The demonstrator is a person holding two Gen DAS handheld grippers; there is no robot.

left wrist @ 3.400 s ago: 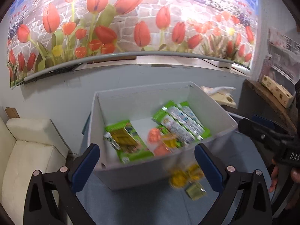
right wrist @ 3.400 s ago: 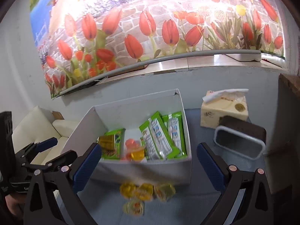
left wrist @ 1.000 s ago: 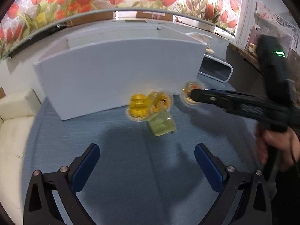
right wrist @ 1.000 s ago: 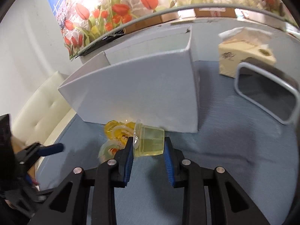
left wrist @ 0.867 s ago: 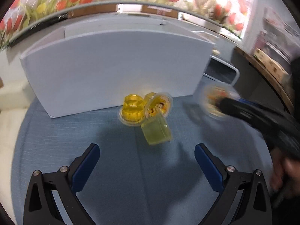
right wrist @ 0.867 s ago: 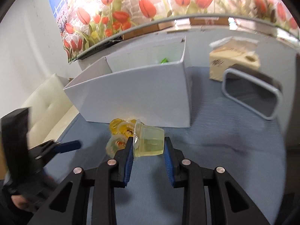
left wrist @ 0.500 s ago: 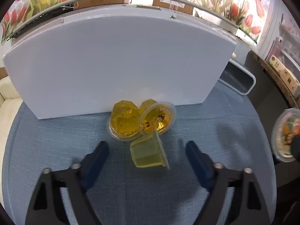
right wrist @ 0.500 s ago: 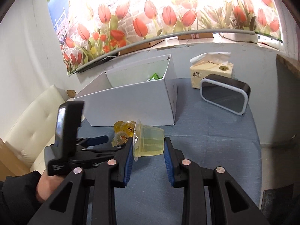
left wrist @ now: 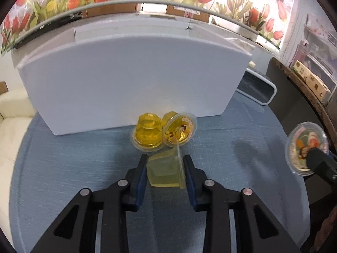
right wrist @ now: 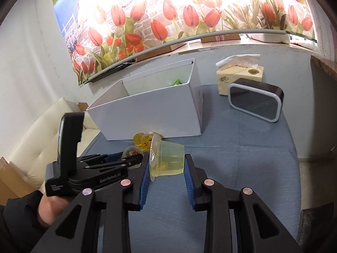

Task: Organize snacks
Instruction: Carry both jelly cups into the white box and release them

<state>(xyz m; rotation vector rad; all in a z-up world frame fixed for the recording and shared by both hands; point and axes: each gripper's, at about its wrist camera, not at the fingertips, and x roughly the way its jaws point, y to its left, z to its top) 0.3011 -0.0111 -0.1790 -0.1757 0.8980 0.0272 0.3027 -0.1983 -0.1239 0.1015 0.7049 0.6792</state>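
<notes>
Between the left gripper's (left wrist: 164,169) blue pads a pale green jelly cup (left wrist: 165,169) is lying on its side on the blue tablecloth (left wrist: 73,168); the jaws have just been closing and are now pressing on both its flanks. Just beyond those fingertips 2 yellow jelly cups (left wrist: 147,133) are sitting touching each other, one upside down, the other tipped with its printed lid (left wrist: 181,129) facing the camera, both against the near wall of the white box (left wrist: 130,78).

Held clear of the cloth, a second pale green jelly cup (right wrist: 168,160) is sitting sideways between the right gripper's (right wrist: 166,169) pads, the jaws clamping it narrowly. Beyond them the box is showing green packets (right wrist: 177,82) inside. To its right a tissue box (right wrist: 240,76) and a black device with a white rim (right wrist: 256,102) are standing.
</notes>
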